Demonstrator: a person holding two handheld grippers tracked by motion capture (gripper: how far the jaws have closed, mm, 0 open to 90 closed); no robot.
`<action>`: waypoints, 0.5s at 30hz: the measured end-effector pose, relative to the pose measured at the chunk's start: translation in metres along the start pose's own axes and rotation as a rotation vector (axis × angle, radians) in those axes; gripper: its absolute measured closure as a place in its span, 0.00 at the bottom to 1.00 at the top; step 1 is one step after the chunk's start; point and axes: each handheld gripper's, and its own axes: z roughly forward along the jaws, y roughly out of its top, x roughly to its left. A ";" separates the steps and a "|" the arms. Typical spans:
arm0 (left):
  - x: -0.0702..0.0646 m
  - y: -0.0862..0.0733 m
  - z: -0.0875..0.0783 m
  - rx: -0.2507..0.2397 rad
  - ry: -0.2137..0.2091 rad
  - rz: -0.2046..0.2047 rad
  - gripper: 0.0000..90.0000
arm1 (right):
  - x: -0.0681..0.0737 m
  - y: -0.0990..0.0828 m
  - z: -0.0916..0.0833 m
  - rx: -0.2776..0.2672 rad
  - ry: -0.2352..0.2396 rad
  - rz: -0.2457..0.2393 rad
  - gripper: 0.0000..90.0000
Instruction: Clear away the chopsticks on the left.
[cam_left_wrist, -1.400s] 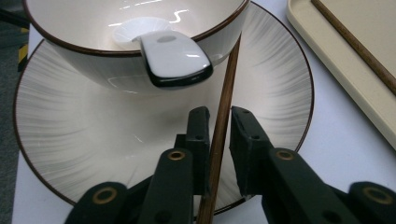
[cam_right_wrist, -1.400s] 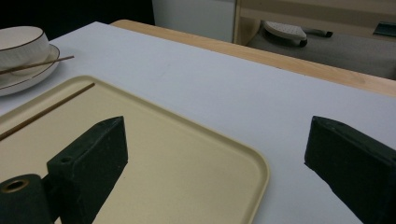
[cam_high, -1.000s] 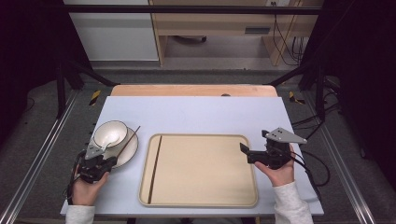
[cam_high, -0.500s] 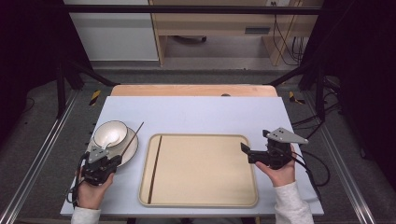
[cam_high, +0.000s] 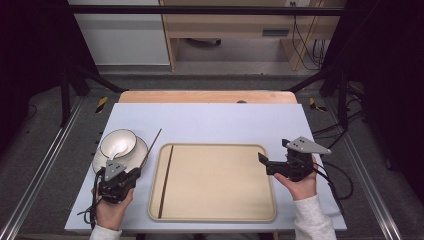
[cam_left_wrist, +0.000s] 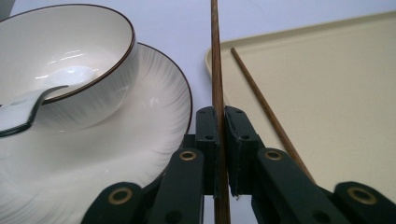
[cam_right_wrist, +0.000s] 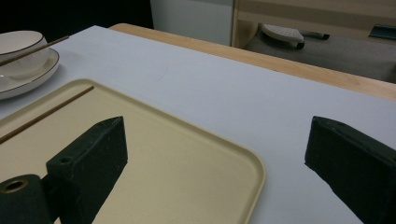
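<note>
My left gripper (cam_high: 132, 173) is shut on a dark wooden chopstick (cam_left_wrist: 215, 56), which runs up and away between its jaws, past the rim of a white plate (cam_left_wrist: 149, 135). A white bowl (cam_left_wrist: 65, 56) with a white spoon (cam_left_wrist: 25, 112) in it stands on that plate. A second chopstick (cam_left_wrist: 266, 107) lies along the left side of the beige tray (cam_high: 220, 200). My right gripper (cam_right_wrist: 219, 154) stands open over the tray's right edge, with nothing between its jaws.
The tray (cam_right_wrist: 196, 158) takes up the middle of the pale blue table top (cam_high: 225, 125). A wooden strip (cam_high: 207, 96) runs along the far edge. Metal rails (cam_high: 45, 165) flank the table on both sides.
The left gripper has shifted a little to the right toward the tray, carrying the chopstick with it. The right gripper has barely moved.
</note>
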 end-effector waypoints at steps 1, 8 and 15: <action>-0.003 0.000 0.000 -0.002 0.002 0.001 0.94 | 0.000 0.000 0.000 0.000 0.000 0.000 0.07; -0.016 -0.001 0.000 -0.017 0.011 -0.020 0.94 | 0.000 0.000 -0.001 -0.003 0.000 0.002 0.07; -0.032 -0.001 0.003 -0.026 0.021 -0.035 0.93 | -0.001 0.001 -0.003 -0.010 -0.003 0.004 0.07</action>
